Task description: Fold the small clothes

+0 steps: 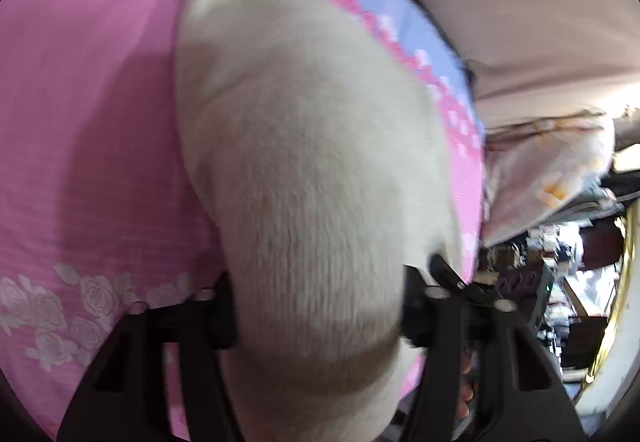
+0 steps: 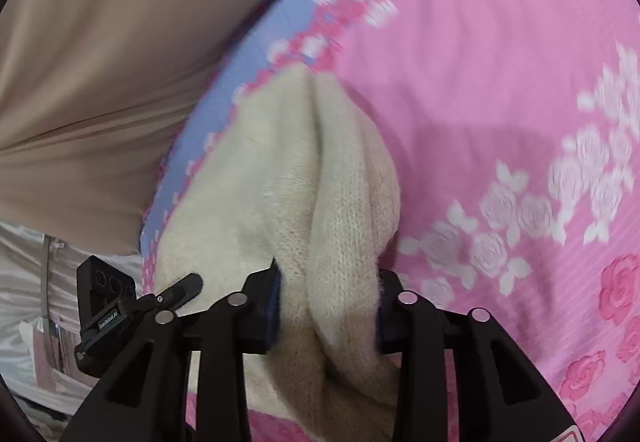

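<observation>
Bright, motion-blurred (fisheye-warped edges), soft shadows.

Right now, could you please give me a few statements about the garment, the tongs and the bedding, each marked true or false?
1. The left tongs grip the cream knitted garment. True.
2. The right tongs hang open, holding nothing. False: they are shut on the same knit.
3. The pink floral bedsheet lies under the garment. True.
4. The sheet's border is green. False: it is blue.
5. The garment is striped. False: it is plain cream.
</observation>
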Tool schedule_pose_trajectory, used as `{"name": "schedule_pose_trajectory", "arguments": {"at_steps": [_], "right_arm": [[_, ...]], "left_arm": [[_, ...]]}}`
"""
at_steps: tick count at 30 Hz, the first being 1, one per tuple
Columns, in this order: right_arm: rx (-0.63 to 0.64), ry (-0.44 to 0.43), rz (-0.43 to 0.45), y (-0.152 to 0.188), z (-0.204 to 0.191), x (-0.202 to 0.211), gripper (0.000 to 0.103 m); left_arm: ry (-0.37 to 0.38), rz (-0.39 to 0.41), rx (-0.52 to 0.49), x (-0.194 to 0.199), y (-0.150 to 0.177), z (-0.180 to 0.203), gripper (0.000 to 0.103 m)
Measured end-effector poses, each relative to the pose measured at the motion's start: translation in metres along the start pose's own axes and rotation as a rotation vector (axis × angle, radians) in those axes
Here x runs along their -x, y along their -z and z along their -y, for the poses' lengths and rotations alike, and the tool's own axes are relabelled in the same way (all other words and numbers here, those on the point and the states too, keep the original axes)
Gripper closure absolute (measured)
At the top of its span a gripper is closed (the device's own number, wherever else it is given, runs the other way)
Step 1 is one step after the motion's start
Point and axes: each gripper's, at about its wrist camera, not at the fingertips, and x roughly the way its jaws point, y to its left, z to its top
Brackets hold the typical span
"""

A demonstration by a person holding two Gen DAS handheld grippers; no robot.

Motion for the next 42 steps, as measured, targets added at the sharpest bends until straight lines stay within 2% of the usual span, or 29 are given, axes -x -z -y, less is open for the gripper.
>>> {"name": "schedule_pose_trajectory", "arguments": {"at_steps": [2,6,8,12,15,18,19,20,21,22,23,24,25,26,27,28,30,32,35,36,39,41,42], "right_arm": [[0.08,-0.03,0.063,-0.002,-0.036,0.024,0.073],[0.248,-0.091,0.209,-0.008,-0.12,0.078,0.073],[0.308,-0.132,0.262,-0.014,-0.158,0.1,0.073],[0.42,-0.22,0.34,-0.008,-0.236,0.131,0.073],[0.489,-0.284,0.358,0.001,-0.282,0.135,0.073],[0.531,-0.321,0.329,0.017,-0.317,0.12,0.071],[0.541,-0.312,0.304,0.022,-0.324,0.103,0.068],[0.537,-0.302,0.271,0.026,-0.325,0.081,0.06],[0.532,-0.299,0.232,0.032,-0.323,0.059,0.057],[0.54,-0.254,0.196,0.04,-0.316,0.024,0.055],[0.547,-0.178,0.173,0.052,-0.307,-0.001,0.052],[0.55,-0.051,0.115,0.064,-0.291,-0.04,0.052],[0.526,0.034,0.069,0.07,-0.275,-0.066,0.054],[0.484,0.107,0.015,0.081,-0.26,-0.085,0.056],[0.444,0.102,-0.048,0.094,-0.244,-0.098,0.056],[0.418,0.081,-0.086,0.103,-0.236,-0.104,0.056],[0.431,0.107,-0.113,0.113,-0.23,-0.111,0.054],[0.465,0.144,-0.095,0.108,-0.232,-0.119,0.042],[0.459,0.131,-0.084,0.082,-0.236,-0.143,0.028],[0.457,0.135,-0.096,0.074,-0.239,-0.156,0.028],[0.421,0.106,-0.224,0.05,-0.236,-0.207,0.023],[0.36,0.05,-0.298,0.042,-0.224,-0.234,0.019],[0.301,-0.004,-0.335,0.04,-0.22,-0.246,0.021]], "left_arm": [[0.03,0.027,-0.025,0.021,-0.005,0.012,0.058],[0.111,0.107,-0.099,0.087,-0.017,0.049,0.059],[0.157,0.16,-0.155,0.135,-0.024,0.068,0.058],[0.191,0.255,-0.267,0.226,-0.03,0.094,0.057],[0.184,0.321,-0.328,0.276,-0.029,0.101,0.057],[0.145,0.394,-0.381,0.322,-0.024,0.094,0.055],[0.121,0.415,-0.381,0.334,-0.023,0.08,0.052],[0.098,0.425,-0.369,0.338,-0.027,0.067,0.05],[0.069,0.431,-0.345,0.345,-0.027,0.05,0.043],[0.023,0.432,-0.302,0.339,-0.029,0.023,0.022],[-0.025,0.435,-0.264,0.33,-0.031,-0.003,0.011],[-0.124,0.443,-0.193,0.313,-0.031,-0.041,0.006],[-0.183,0.439,-0.155,0.299,-0.032,-0.066,0.007],[-0.279,0.411,-0.094,0.28,-0.032,-0.1,0.01],[-0.346,0.365,-0.033,0.264,-0.028,-0.127,0.019],[-0.353,0.309,0.019,0.249,-0.022,-0.155,0.025],[-0.295,0.294,0.136,0.242,-0.005,-0.193,0.025],[-0.213,0.31,0.203,0.246,0.002,-0.211,0.024],[-0.155,0.327,0.25,0.25,-0.009,-0.23,0.019],[-0.148,0.339,0.252,0.251,-0.014,-0.234,0.014],[-0.102,0.328,0.282,0.237,-0.038,-0.246,0.011],[-0.087,0.277,0.319,0.219,-0.054,-0.254,0.011],[-0.082,0.259,0.31,0.21,-0.06,-0.254,0.011]]}}
